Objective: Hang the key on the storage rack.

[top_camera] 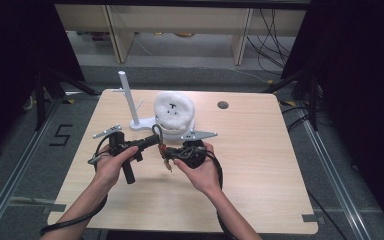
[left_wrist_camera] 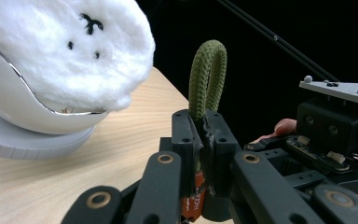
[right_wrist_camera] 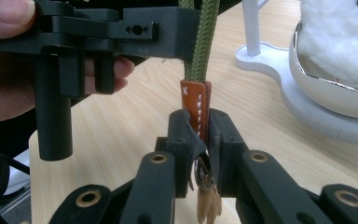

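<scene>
We find the left gripper (left_wrist_camera: 198, 140) clamped on the green cord (left_wrist_camera: 207, 74) of the keychain (right_wrist_camera: 199, 109). The right gripper (right_wrist_camera: 199, 140) is clamped on its leather tab (right_wrist_camera: 196, 103), both just before the white plush (top_camera: 174, 111).

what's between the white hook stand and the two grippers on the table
Bare wood. In the high view nothing lies on the table between the white stand and the left gripper or right gripper, both gripping the green cord keychain.
</scene>
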`<action>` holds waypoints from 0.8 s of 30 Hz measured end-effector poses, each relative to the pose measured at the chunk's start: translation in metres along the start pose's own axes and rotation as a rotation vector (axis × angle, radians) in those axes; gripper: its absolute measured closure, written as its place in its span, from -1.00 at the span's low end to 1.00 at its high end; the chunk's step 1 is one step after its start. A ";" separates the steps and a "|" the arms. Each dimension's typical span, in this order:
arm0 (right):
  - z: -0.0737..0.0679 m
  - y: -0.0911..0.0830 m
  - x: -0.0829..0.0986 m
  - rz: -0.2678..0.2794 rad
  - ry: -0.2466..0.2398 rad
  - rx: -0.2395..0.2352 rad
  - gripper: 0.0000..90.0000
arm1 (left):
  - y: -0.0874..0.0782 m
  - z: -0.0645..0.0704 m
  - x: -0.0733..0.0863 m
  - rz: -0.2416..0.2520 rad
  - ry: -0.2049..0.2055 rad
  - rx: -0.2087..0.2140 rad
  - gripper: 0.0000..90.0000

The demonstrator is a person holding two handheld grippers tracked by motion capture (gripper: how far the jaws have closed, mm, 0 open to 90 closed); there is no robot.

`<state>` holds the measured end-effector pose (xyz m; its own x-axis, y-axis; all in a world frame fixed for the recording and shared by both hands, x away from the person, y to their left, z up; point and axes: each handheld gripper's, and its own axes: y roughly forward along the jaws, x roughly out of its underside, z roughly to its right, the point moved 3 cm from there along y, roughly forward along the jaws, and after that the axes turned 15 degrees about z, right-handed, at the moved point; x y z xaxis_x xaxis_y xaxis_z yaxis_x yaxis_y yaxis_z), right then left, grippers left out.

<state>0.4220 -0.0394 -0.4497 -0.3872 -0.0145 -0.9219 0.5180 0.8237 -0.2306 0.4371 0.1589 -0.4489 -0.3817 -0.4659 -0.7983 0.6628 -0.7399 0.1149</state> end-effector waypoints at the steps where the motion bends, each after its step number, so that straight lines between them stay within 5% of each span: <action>1: 0.000 0.001 0.000 0.010 -0.025 -0.002 0.71 | -0.001 0.001 -0.002 0.008 0.030 -0.005 0.87; 7: 0.001 0.002 0.000 0.048 -0.045 0.012 0.39 | -0.006 0.002 -0.009 0.025 0.105 -0.050 0.87; 10: 0.002 -0.001 0.000 0.057 -0.049 0.022 0.34 | -0.009 -0.001 -0.016 0.028 0.193 -0.106 0.87; 15: 0.006 -0.009 0.002 0.044 -0.051 0.058 0.33 | -0.015 -0.010 -0.022 0.034 0.275 -0.183 0.87; 20: 0.009 -0.015 0.004 0.056 -0.031 0.075 0.32 | -0.019 -0.017 -0.028 0.040 0.315 -0.230 0.87; 24: 0.016 -0.024 0.007 0.074 -0.076 0.101 0.31 | -0.022 -0.025 -0.032 0.050 0.329 -0.268 0.87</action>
<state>0.4197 -0.0683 -0.4554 -0.2880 -0.0020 -0.9576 0.6184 0.7632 -0.1876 0.4506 0.2021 -0.4405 -0.1475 -0.2859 -0.9468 0.8359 -0.5477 0.0351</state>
